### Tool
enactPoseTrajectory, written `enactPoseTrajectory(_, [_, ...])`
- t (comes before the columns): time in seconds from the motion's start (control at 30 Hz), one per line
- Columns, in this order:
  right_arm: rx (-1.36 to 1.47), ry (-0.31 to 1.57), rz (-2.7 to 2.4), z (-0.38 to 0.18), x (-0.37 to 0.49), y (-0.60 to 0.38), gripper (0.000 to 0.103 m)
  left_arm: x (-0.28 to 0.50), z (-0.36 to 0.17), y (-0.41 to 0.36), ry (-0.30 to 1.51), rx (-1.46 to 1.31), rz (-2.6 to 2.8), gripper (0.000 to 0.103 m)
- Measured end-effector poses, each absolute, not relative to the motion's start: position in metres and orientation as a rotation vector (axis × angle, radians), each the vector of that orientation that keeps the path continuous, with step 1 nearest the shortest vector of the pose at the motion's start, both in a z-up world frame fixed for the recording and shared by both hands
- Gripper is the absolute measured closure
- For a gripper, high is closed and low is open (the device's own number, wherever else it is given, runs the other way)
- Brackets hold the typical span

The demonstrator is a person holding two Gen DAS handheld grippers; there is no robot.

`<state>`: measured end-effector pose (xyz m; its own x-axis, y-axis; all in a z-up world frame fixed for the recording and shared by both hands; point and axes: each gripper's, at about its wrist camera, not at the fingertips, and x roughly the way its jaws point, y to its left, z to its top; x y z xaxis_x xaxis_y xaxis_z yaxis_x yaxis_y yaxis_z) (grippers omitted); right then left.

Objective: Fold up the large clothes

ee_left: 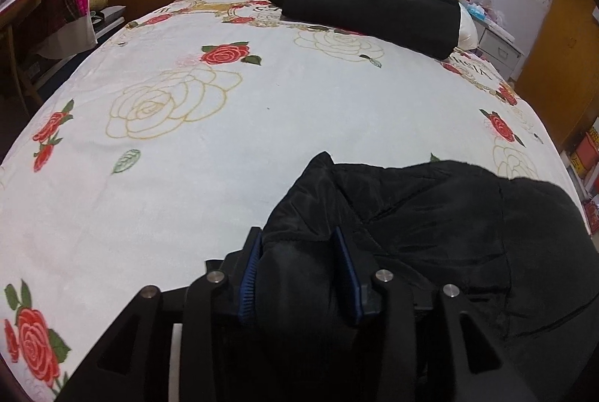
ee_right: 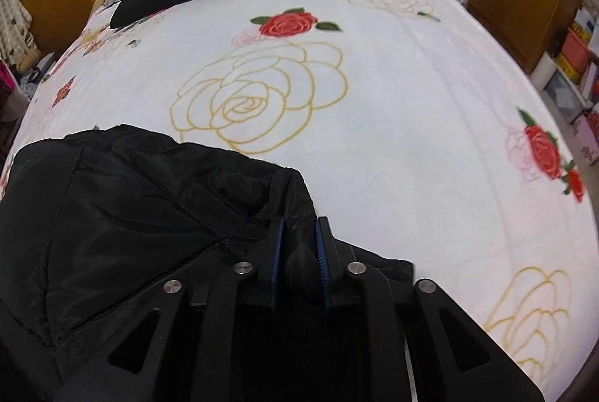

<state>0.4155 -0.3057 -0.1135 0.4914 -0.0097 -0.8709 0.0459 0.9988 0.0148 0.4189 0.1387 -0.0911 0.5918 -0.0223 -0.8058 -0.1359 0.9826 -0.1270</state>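
Both claws are clamping the black jacket (ee_left: 430, 226) at the near edge of the rose-print bed (ee_left: 224, 147), left gripper (ee_left: 299, 252) pinching a fat bunch, right gripper (ee_right: 299, 237) squeezing a thinner fold, with a black cushion (ee_left: 370, 10) lying far back.

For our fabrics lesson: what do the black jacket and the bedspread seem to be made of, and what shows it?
Jacket: likely a synthetic shell such as nylon or polyester, slightly glossy, with stitched seams and soft puffy folds suggesting padding. Bedspread: probably plush fleece or flannel, matte and faintly fuzzy, with printed roses. Neither fibre can be confirmed by sight.
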Motion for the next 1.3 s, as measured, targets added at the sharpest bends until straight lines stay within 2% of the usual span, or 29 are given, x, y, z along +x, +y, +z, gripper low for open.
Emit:
enactPoseTrajectory(0.17, [0.097,0.953,-0.03,-0.066,0.389,-0.316,0.079,0.409,-0.064,0.153,0.932,-0.232,0.061,0.057])
enactPoseTrajectory(0.23, [0.117,0.901,-0.031,-0.046,0.378,-0.318,0.072,0.402,-0.048,0.155,0.897,-0.222,0.067,0.057])
enactPoseTrajectory(0.3, [0.144,0.826,-0.025,-0.022,0.363,-0.316,0.044,0.391,-0.027,0.154,0.832,-0.195,0.091,0.057])
enactPoseTrajectory(0.33, [0.156,0.795,-0.011,-0.013,0.355,-0.313,0.041,0.384,-0.015,0.152,0.791,-0.196,0.084,0.056])
enactPoseTrajectory(0.37, [0.169,0.767,0.02,-0.004,0.348,-0.305,0.041,0.378,-0.005,0.148,0.762,-0.202,0.068,0.055])
enactPoseTrajectory(0.43, [0.17,0.734,0.089,0.004,0.333,-0.28,0.041,0.366,0.011,0.13,0.707,-0.213,-0.008,0.043])
enactPoseTrajectory(0.5, [0.121,0.748,0.163,-0.002,0.329,-0.247,0.041,0.364,0.016,0.098,0.698,-0.179,-0.124,0.039])
enactPoseTrajectory(0.6, [0.049,0.809,0.202,-0.028,0.349,-0.21,0.041,0.377,-0.001,0.037,0.744,-0.068,-0.265,0.039])
enactPoseTrajectory(0.7, [0.012,0.927,0.163,-0.072,0.389,-0.203,0.041,0.412,-0.043,-0.001,0.855,0.037,-0.263,0.039])
enactPoseTrajectory(0.77, [0.015,0.941,0.13,-0.092,0.404,-0.212,0.041,0.43,-0.072,-0.004,0.918,0.026,-0.252,0.038])
enactPoseTrajectory(0.93, [0.073,0.94,0.129,-0.12,0.414,-0.222,0.042,0.438,-0.098,0.002,0.885,-0.021,-0.257,0.038])
enactPoseTrajectory(1.3, [0.041,0.951,0.095,-0.128,0.416,-0.218,0.042,0.442,-0.11,-0.005,0.9,-0.013,-0.231,0.037])
